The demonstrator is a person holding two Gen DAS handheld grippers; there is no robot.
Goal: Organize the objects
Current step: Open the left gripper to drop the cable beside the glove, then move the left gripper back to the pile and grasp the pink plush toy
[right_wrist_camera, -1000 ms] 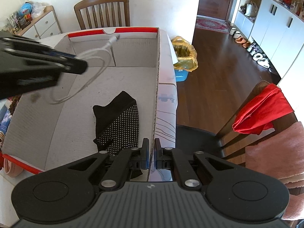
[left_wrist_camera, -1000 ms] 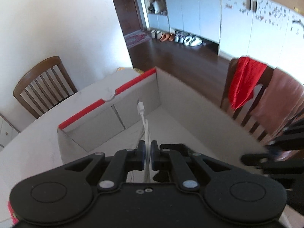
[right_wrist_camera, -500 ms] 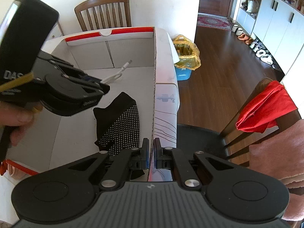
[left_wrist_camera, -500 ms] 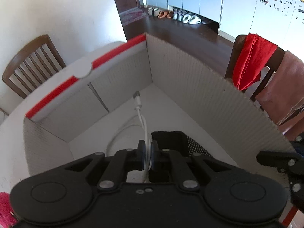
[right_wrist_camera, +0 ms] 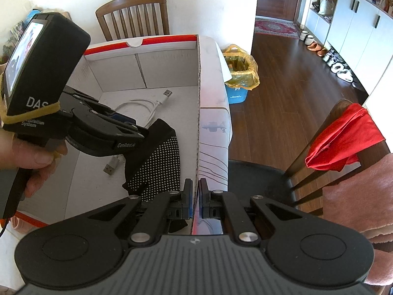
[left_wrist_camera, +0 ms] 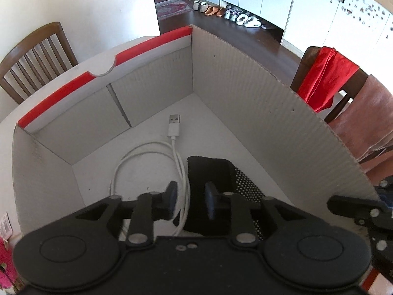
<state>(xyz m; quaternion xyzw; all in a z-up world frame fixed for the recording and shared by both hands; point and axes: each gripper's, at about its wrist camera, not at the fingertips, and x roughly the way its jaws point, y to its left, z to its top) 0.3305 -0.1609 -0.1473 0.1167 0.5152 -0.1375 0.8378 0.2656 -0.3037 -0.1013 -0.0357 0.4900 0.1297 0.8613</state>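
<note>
A white USB cable point(left_wrist_camera: 175, 130) lies coiled on the floor of the white cardboard box point(left_wrist_camera: 245, 86) with a red rim. Beside it is a black dotted sock point(left_wrist_camera: 211, 169). My left gripper point(left_wrist_camera: 191, 200) hangs low inside the box, its jaws opening. The cable runs loose between the pads, which do not press on it. In the right wrist view, a hand holds the left gripper point(right_wrist_camera: 137, 132) above the cable point(right_wrist_camera: 137, 104) and sock point(right_wrist_camera: 159, 162). My right gripper point(right_wrist_camera: 195, 198) is shut on the top edge of the box's right wall point(right_wrist_camera: 197, 113).
A wooden chair point(right_wrist_camera: 132, 12) stands behind the box. A second chair with a red cloth point(right_wrist_camera: 343, 137) and a pink towel point(right_wrist_camera: 356, 201) is at the right. A bin with a yellow bag point(right_wrist_camera: 242, 73) stands on the dark wooden floor. Shoes point(left_wrist_camera: 233, 16) line the cabinets.
The left gripper sank into the box with the cable, then its jaws parted and the cable dropped onto the box floor. The right gripper kept its hold on the wall.
</note>
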